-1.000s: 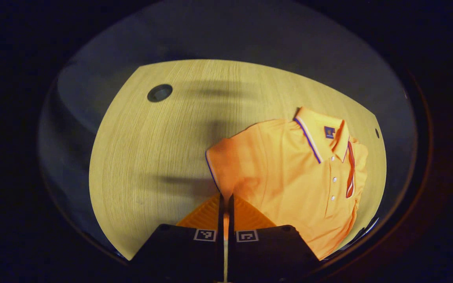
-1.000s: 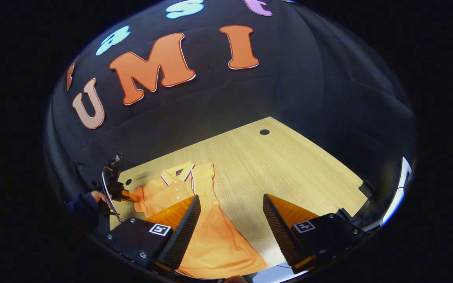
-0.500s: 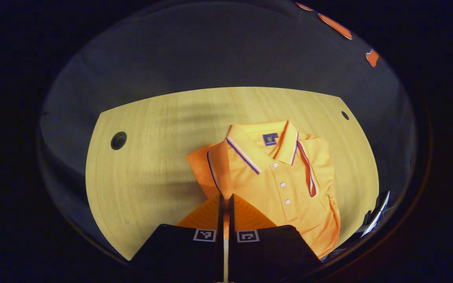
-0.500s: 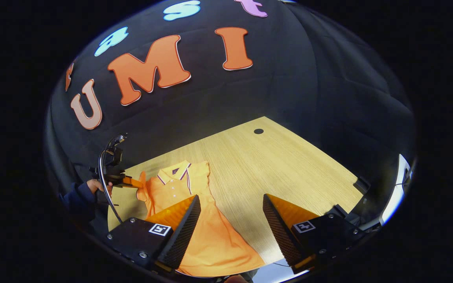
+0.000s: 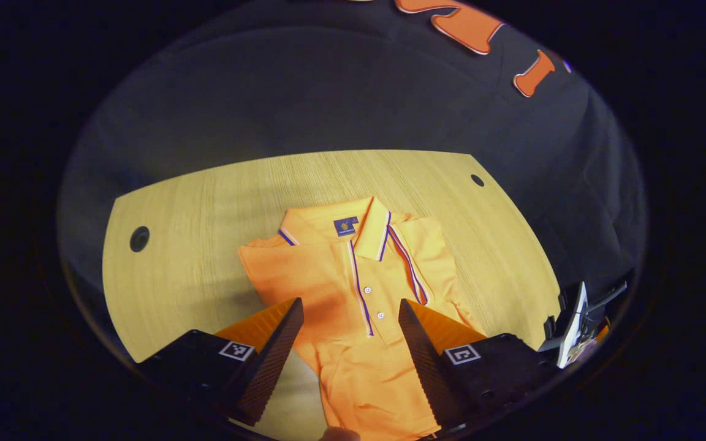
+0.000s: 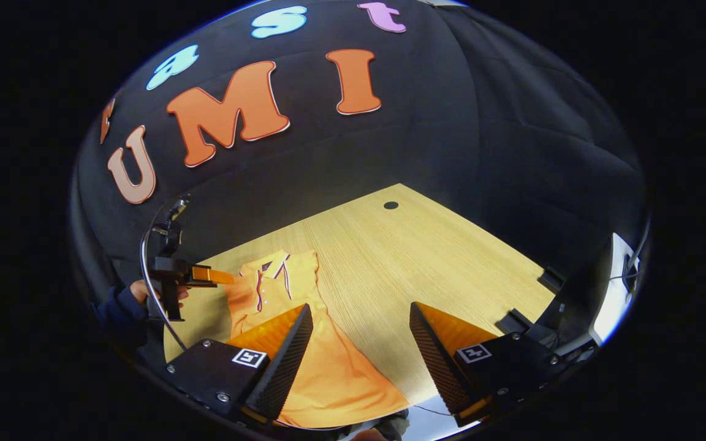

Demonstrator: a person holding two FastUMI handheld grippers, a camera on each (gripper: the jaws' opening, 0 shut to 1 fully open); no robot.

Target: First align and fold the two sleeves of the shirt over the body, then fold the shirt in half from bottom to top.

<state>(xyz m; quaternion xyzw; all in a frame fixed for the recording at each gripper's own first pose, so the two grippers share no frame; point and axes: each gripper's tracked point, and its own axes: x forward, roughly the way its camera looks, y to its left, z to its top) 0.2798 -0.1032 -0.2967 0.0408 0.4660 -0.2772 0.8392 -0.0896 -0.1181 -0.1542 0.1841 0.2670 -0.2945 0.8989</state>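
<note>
The left gripper (image 5: 348, 343) hung released above the shirt (image 5: 353, 288), jaws apart astride the placket, and the right gripper (image 6: 359, 343) stood equally spread, holding nothing, over the hem at the desk's (image 6: 426, 257) near edge. The shirt lay flat, both sleeves folded in, long axis running near to far, collar pointing far. Lifting only one hem corner would likely skew the fold or spring a sleeve loose.

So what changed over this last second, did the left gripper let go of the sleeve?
Yes. The left gripper, shut on the sleeve before, now has its fingers apart above the shirt, and the sleeve lies folded over the body. The right gripper stayed open over the shirt's lower part, and the shirt stayed on the table.
</note>
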